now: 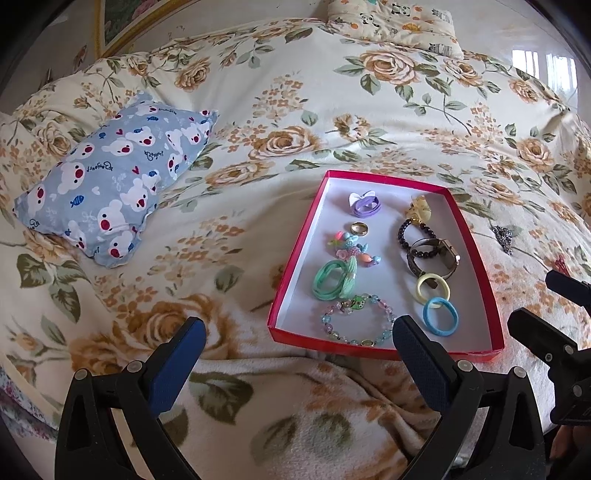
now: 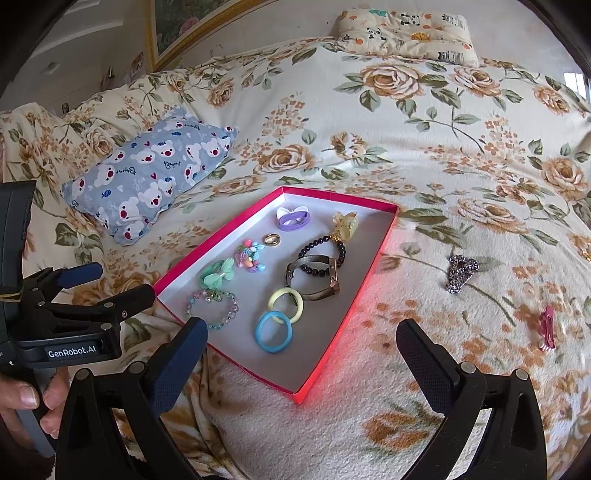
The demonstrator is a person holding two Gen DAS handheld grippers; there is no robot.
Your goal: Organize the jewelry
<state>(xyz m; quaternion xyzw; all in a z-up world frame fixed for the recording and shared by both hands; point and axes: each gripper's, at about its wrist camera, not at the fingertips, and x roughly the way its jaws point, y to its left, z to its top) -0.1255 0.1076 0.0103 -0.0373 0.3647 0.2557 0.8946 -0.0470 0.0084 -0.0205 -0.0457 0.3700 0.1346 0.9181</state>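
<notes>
A shallow red box [image 1: 476, 258] [image 2: 332, 195] with a white floor lies on the floral blanket. It holds several pieces: a purple hair tie [image 2: 291, 219], a gold ring [image 2: 271, 239], a watch [image 2: 314, 277], a dark bead bracelet [image 1: 417, 236], and yellow [image 2: 286, 304] and blue hair ties [image 2: 273, 331]. A dark chain [image 2: 460, 273] [image 1: 504, 236] and a pink hair clip [image 2: 546, 326] lie on the blanket right of the box. My left gripper [image 1: 299, 336] hovers open at the box's near left corner. My right gripper [image 2: 303, 334] is open over the box's near right corner, holding nothing.
A blue bear-print pillow [image 1: 110, 184] lies left of the box. A panda-print pillow [image 2: 406, 33] sits at the far edge of the bed. A framed picture [image 2: 177, 26] leans behind. A hand [image 2: 22, 398] holds the left gripper's handle.
</notes>
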